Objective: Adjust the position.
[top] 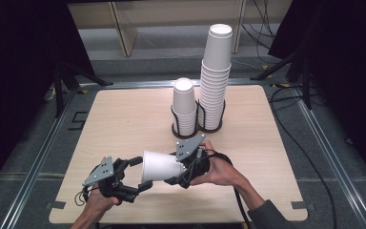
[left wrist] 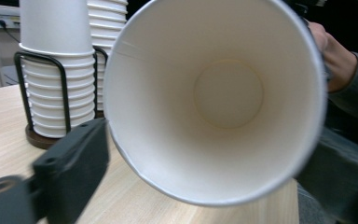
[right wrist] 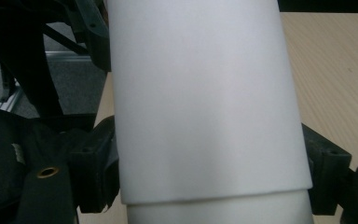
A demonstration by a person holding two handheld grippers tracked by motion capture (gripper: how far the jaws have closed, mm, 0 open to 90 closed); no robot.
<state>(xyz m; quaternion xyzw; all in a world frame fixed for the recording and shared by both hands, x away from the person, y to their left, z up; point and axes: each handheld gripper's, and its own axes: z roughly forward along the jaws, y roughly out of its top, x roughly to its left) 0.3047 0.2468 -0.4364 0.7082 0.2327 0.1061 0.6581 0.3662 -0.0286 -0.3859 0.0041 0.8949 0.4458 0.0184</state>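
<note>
I have the paper cup (top: 159, 166) clamped in my right hand-held gripper (top: 183, 168), my left hand-held gripper (top: 140, 174) standing loose around its rim; next I stack it on the short stack (top: 184, 107).

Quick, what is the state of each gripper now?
Left gripper: open, jaws at either side of the paper cup's rim, not pressing.
Right gripper: closed on the paper cup.

Plenty of bare table (top: 119, 119) on the left

Only real blocker was the cup holder (top: 198, 128) with its two stacks, upper centre; table's right side and lower right stayed open too.
</note>
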